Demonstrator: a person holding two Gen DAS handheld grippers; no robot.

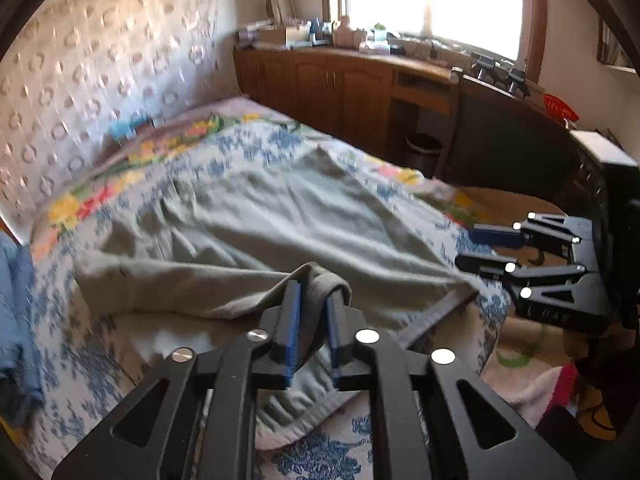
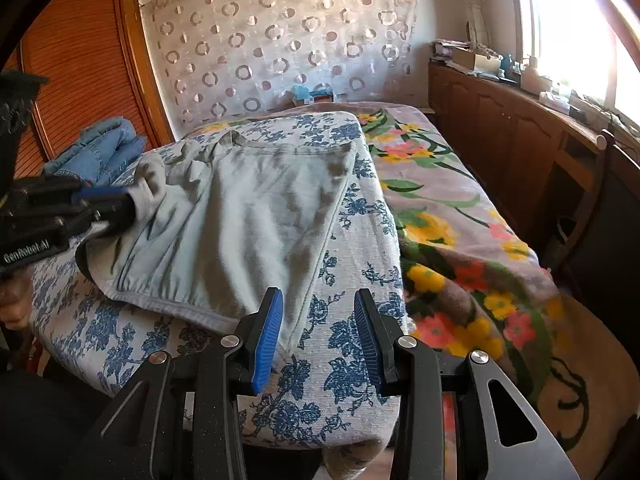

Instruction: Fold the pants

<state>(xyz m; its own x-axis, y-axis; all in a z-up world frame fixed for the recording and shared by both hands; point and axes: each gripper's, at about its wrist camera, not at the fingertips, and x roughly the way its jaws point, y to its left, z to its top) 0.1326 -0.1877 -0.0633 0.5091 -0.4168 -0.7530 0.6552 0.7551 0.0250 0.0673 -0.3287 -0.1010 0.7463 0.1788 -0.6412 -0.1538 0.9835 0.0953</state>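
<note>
Here the pants [image 2: 240, 216], pale grey-green and soft, are spread across a blue-flowered cover [image 2: 348, 380] on the bed [image 2: 440, 216], with a blue garment [image 2: 100, 148] heaped just beside them at the far left. A fold of the cloth is seen between the fingers of the left gripper [image 1: 314, 312]; the jaws stand narrowly apart with the fabric bunched and draped over one finger, and whether the pads press on it cannot be told for certain, though the cloth is lifted off the cover there. The right gripper [image 2: 318, 336] is held with its jaws moderately open and empty, just above the near corner of the pants, one blue pad close by the hem and the other over bare cover.

The fabric is judged to be light, limp knit: it will be dragged into wrinkles rather than slid flat, and a single-layer pinch will let the rest sag. Creases are already gathered near the left grip. A firmer hold is best taken at a seamed edge, the elastic waistband [image 2: 168, 292] or the hem corner, where the cloth is thicker and less likely to slip from ribbed pads. Both layers should be caught together, so the fold is carried evenly.
</note>
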